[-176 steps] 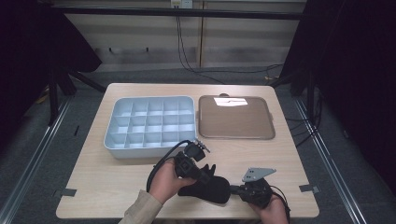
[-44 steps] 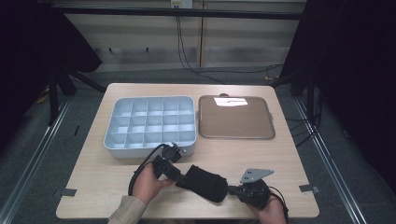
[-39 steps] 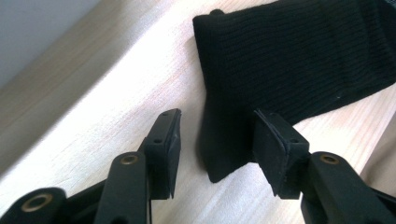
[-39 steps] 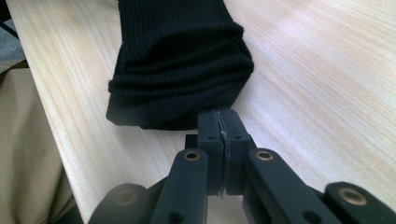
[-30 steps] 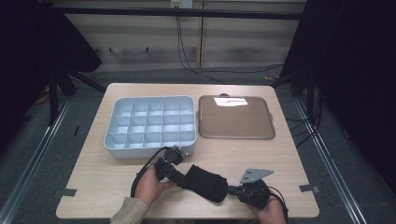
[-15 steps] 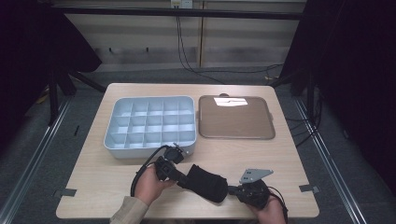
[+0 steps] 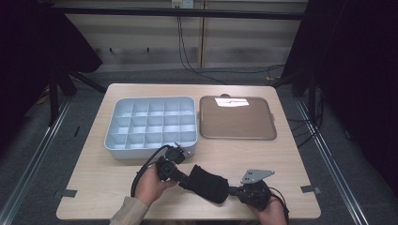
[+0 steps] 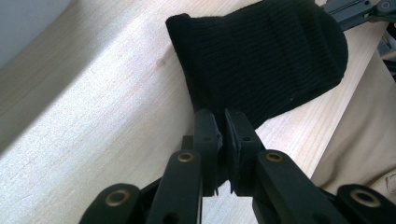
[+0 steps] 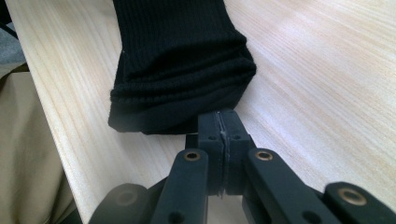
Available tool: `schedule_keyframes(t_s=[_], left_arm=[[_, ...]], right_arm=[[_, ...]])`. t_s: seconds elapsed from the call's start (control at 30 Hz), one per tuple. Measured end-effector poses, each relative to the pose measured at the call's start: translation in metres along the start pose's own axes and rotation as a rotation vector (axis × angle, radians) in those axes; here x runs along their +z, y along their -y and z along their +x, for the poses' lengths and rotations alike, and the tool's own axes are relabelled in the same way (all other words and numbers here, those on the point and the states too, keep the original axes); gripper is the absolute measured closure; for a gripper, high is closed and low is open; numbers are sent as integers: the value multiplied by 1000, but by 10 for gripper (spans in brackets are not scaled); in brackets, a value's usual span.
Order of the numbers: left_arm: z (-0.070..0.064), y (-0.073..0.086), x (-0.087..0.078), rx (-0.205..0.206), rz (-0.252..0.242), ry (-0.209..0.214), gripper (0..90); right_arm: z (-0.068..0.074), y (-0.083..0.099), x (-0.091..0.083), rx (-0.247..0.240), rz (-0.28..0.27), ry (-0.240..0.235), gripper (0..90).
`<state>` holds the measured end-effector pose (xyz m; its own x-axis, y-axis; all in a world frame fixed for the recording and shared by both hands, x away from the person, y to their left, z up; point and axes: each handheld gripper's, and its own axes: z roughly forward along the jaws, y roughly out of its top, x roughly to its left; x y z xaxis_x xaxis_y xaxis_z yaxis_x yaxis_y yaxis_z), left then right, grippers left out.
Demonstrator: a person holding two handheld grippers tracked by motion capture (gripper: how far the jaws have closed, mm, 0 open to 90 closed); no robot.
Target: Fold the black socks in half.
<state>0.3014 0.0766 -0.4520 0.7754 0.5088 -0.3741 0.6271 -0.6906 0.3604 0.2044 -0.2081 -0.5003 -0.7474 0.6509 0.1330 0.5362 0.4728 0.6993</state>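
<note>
Black knit fabric, a sock (image 7: 208, 183), lies on the near part of the wooden table (image 7: 112, 168), stretched between the two tools just in front of the grey compartment tray (image 7: 149, 125). At its left end the left gripper (image 8: 223, 125) is clenched on a fold of the cloth; since a moment ago that hand has barely shifted, having earlier drawn back from the tray toward the table edge. At the right end the right gripper (image 9: 219, 122) has its jaws pressed together at the sock's cuff edge, probably pinching it. Judging by this, the sock is being held taut, ready for folding or lifting. The brown tray (image 7: 237, 118) beyond sits untouched.
</note>
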Motion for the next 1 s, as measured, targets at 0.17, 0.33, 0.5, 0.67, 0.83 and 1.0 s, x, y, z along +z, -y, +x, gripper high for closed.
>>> schedule_keyframes(t_s=[0.17, 0.33, 0.5, 0.67, 0.83, 1.0], left_arm=[[-1, -1, -2, 5, -6, 3, 841], [-1, -3, -4, 4, -17, 12, 842], [-4, -4, -6, 13, -19, 19, 842], [-6, -5, -8, 13, -23, 21, 844], [-10, -8, -9, 25, -26, 26, 845], [-14, -11, -10, 31, -22, 32, 844]], right_arm=[[0, 0, 1, -2, -3, 0, 887], [0, -1, 2, 1, -3, 3, 887], [0, -2, 2, 3, -2, 5, 888], [0, -3, 3, -1, -1, 5, 887], [0, -3, 3, -4, -2, 5, 887], [1, -3, 3, -5, -4, 7, 890]])
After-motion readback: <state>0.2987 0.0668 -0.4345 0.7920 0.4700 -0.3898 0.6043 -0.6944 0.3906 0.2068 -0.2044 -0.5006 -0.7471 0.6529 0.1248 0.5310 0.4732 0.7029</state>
